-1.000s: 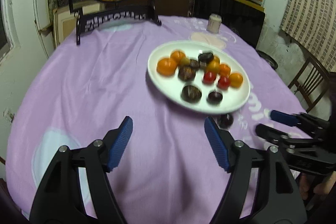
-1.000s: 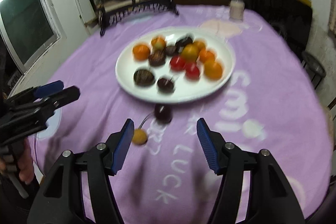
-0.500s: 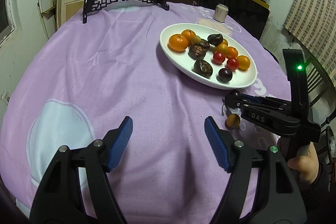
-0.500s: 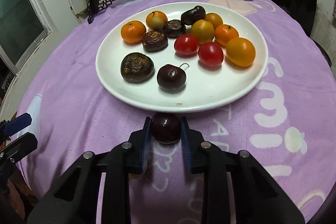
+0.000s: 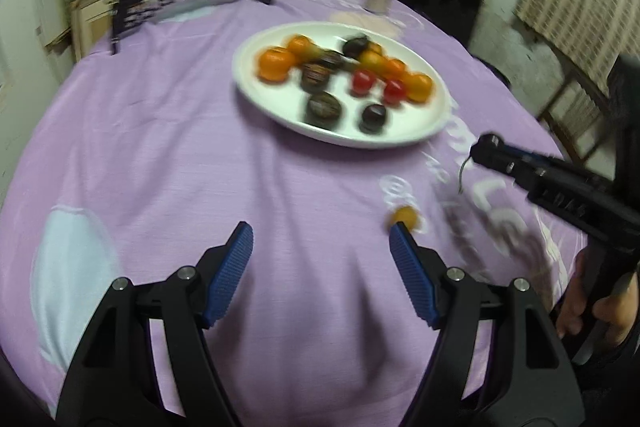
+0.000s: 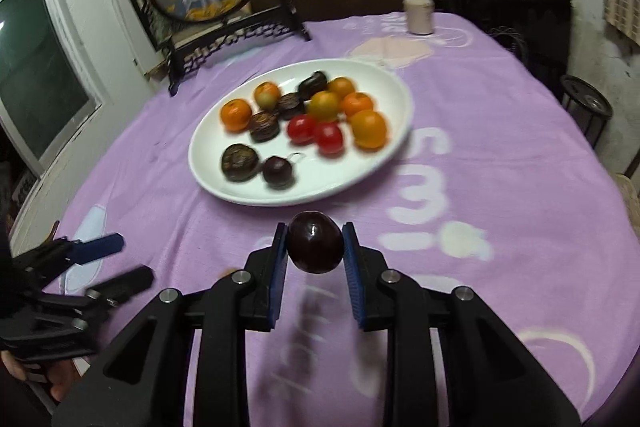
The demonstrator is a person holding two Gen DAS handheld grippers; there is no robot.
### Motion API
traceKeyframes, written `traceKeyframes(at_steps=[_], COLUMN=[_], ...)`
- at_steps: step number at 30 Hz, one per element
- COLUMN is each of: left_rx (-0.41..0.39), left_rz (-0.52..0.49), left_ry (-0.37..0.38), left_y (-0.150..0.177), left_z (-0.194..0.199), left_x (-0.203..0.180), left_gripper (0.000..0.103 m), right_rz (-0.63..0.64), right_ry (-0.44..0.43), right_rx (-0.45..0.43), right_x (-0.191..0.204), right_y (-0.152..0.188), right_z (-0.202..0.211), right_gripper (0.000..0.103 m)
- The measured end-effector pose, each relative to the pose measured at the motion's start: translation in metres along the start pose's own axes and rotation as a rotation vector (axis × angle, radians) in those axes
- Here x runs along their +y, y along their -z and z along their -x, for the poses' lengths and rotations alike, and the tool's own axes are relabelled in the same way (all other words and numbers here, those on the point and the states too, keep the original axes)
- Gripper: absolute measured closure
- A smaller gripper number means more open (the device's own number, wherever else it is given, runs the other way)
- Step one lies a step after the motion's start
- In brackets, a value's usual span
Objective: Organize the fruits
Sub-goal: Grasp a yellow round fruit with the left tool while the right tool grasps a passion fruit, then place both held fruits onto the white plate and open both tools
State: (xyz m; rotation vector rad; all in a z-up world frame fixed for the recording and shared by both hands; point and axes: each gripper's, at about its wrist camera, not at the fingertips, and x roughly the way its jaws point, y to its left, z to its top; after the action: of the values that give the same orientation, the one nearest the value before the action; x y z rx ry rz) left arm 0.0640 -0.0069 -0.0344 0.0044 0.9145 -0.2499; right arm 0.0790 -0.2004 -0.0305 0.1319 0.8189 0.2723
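One dark, shiny round cherry (image 6: 315, 247) is squeezed tight in my right claw (image 6: 314, 247), up off the purple cloth, just in front of the white oval plate (image 6: 372, 171). My left claw (image 5: 320, 277) hangs open and empty, with a small orange fruit (image 5: 406, 215) near its tip. If I squeeze too hard or tip, the slippery cherry could pop out and roll away.

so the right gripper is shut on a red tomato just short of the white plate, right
Not a red tomato. The right wrist view shows the right gripper shut on a dark cherry, just short of the white plate. Both red tomatoes lie on the plate.
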Motion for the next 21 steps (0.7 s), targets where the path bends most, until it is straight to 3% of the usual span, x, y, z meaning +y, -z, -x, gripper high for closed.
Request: traceKeyframes(at_steps=[7, 13, 14, 21], left_rx=[0.076, 0.113, 0.116, 0.110], left_rz=[-0.097, -0.111, -0.117, -0.094], left_ry=[0.018, -0.009, -0.014, 0.038], left_y=[-0.002, -0.008, -0.008, -0.004], left_z=[-0.039, -0.064, -0.064, -0.053], left_x=[-0.048, -0.057, -0.059, -0.053], left_gripper=[0.034, 0.066, 0.079, 0.079], right_rz=[-0.072, -0.089, -0.088, -0.065], right_ry=[0.015, 0.001, -0.001, -0.012], right_rx=[-0.007, -0.009, -0.010, 0.004], right_x=[-0.036, -0.047, -0.047, -0.037], right_y=[0.018, 0.024, 0.024, 0.023], right_z=[0.018, 0.025, 0.025, 0.020], right_gripper=[0.075, 0.075, 0.075, 0.075])
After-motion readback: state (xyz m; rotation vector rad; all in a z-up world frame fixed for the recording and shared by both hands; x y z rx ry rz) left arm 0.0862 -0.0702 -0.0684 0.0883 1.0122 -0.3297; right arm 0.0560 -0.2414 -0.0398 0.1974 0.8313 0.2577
